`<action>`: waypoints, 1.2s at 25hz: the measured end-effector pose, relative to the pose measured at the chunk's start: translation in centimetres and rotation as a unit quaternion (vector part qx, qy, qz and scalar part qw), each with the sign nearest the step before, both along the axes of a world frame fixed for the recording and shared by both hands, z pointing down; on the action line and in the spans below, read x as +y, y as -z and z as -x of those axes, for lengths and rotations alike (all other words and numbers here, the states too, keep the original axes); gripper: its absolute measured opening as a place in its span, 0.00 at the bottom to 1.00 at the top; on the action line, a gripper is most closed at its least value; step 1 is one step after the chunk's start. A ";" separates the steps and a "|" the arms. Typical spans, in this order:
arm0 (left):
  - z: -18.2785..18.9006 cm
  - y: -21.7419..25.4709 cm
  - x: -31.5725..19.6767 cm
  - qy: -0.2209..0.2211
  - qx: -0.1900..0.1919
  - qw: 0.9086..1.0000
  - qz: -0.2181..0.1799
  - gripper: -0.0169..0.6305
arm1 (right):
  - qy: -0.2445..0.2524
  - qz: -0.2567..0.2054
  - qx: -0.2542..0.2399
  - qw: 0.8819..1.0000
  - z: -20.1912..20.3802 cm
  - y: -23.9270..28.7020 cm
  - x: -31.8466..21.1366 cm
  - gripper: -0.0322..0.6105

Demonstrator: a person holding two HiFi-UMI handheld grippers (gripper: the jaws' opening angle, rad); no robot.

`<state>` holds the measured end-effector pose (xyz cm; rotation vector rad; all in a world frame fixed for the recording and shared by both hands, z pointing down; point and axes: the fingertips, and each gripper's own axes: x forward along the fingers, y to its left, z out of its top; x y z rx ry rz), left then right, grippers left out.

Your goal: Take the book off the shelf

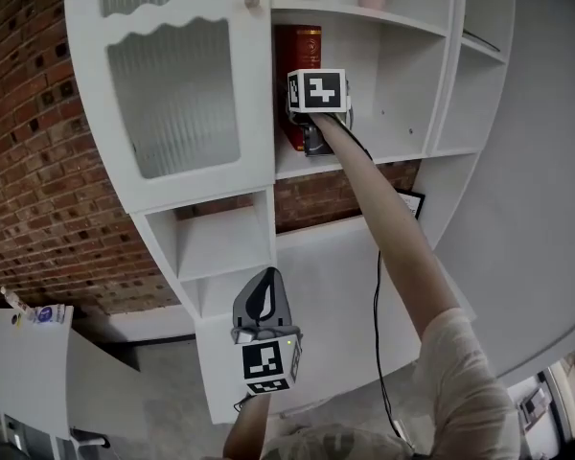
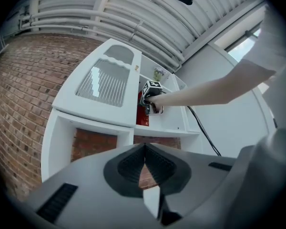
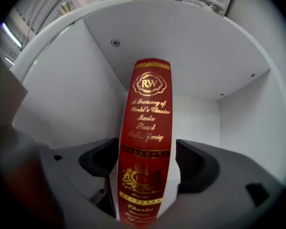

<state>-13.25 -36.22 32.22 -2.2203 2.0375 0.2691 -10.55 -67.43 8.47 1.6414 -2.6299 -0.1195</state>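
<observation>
— On shelf (image 1: pixel 393 156), middle cubby: red book (image 1: pixel 297 56), upright, just beside the left wall. Not yet taken off.

— And the right gripper (image 1: pixel 310 140)?

— Raised to the spine, jaws spread wide, one pad either side, no contact visible. Likely lined up this way for closing on the covers and drawing straight out.

— Left gripper (image 1: pixel 261 303)?

— Low down, well apart from the shelf, jaws pressed together on nothing. Probably kept clear so as not to block the reach.

— Anything to watch?

— Glossy spine, so perhaps slippery under a shallow pinch. Better seated deeper before closing.
</observation>
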 end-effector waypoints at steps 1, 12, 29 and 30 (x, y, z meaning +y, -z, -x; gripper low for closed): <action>0.6 -0.2 -0.1 0.004 0.002 1.000 0.003 0.05 | -0.007 0.003 0.000 1.000 0.1 -0.1 -0.7 0.61; 4.6 -0.2 -1.5 0.043 0.015 0.999 0.001 0.05 | -0.020 0.029 -0.031 0.999 0.9 -1.4 -3.6 0.51; 3.1 1.2 -1.4 0.035 0.013 0.999 -0.006 0.05 | -0.030 0.054 -0.055 0.997 -2.1 -1.3 -1.0 0.43; 2.9 1.9 -1.3 0.033 0.010 0.999 -0.013 0.05 | -0.024 0.054 -0.064 0.996 -2.5 -1.2 -0.3 0.43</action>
